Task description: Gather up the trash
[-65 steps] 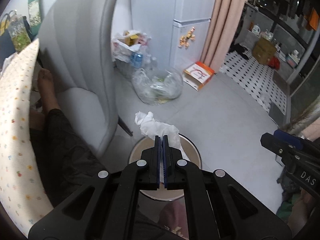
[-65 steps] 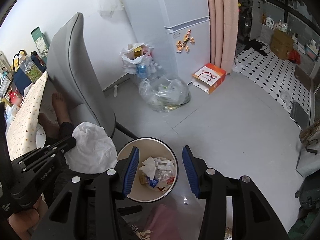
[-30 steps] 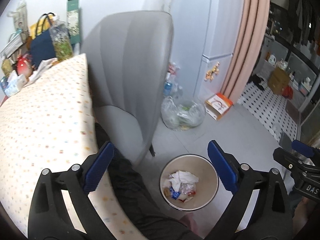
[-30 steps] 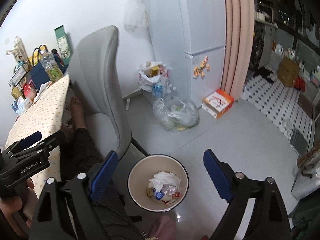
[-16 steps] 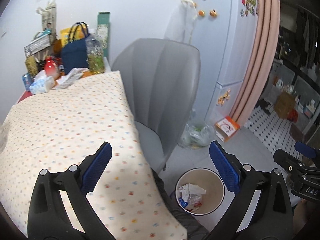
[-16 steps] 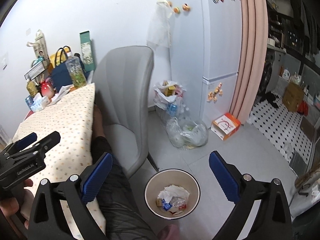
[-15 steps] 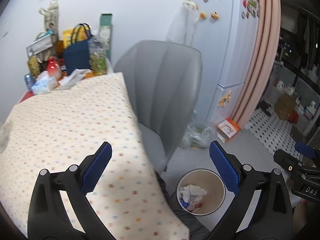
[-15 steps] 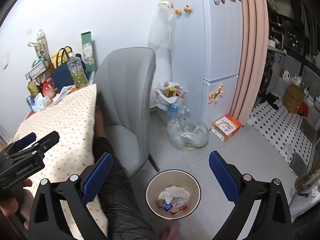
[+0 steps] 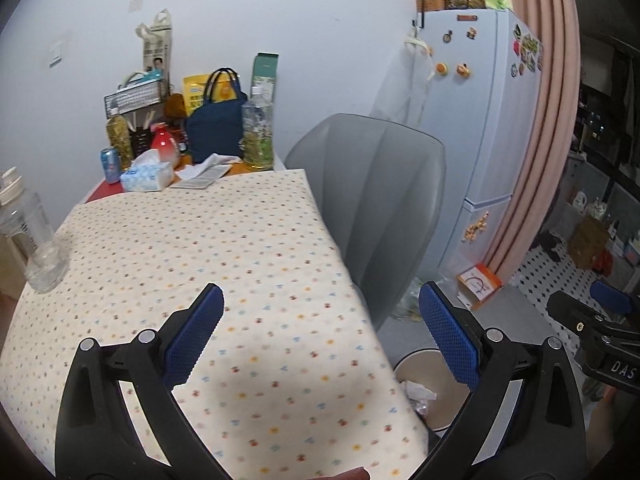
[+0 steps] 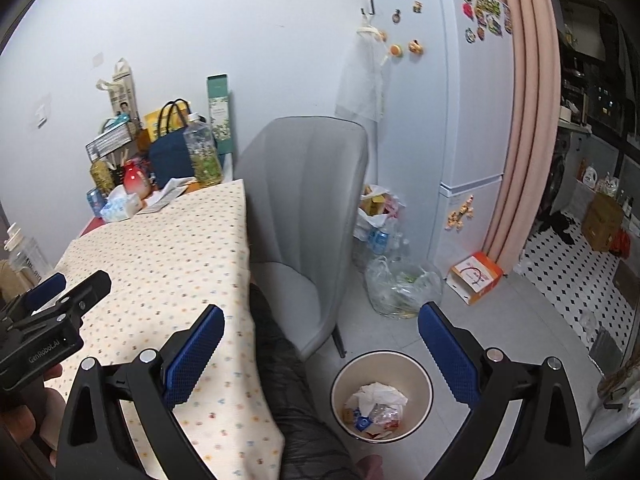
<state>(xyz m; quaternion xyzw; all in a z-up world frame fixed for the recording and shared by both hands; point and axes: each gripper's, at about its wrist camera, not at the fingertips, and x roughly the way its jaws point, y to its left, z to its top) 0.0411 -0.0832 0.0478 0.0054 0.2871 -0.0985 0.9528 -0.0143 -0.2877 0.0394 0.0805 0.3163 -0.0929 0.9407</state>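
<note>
The round beige trash bin (image 10: 341, 380) stands on the floor beside the table, with a crumpled white tissue (image 10: 380, 392) and wrappers inside. My right gripper (image 10: 320, 356) hangs high above the bin and the table edge, jaws wide open and empty. My left gripper (image 9: 322, 336) is open and empty over the dotted tablecloth (image 9: 208, 248). In the left wrist view the bin (image 9: 440, 408) shows only partly, behind the table corner and one finger. Each gripper appears in the other's view: the left gripper (image 10: 52, 320) at the left edge, the right gripper (image 9: 592, 332) at the right edge.
A grey chair (image 10: 304, 208) stands between table and white fridge (image 10: 448, 120). Trash bags (image 10: 404, 284) and an orange box (image 10: 476, 276) lie on the floor. A tissue pack (image 9: 146, 176), bottles and a navy bag (image 9: 216, 132) crowd the table's far end. A clear bottle (image 9: 32, 240) stands left.
The left gripper, earlier shut on a white tissue over the bin, has opened and the tissue lies in the bin. Both grippers rose and swung from the bin toward the table.
</note>
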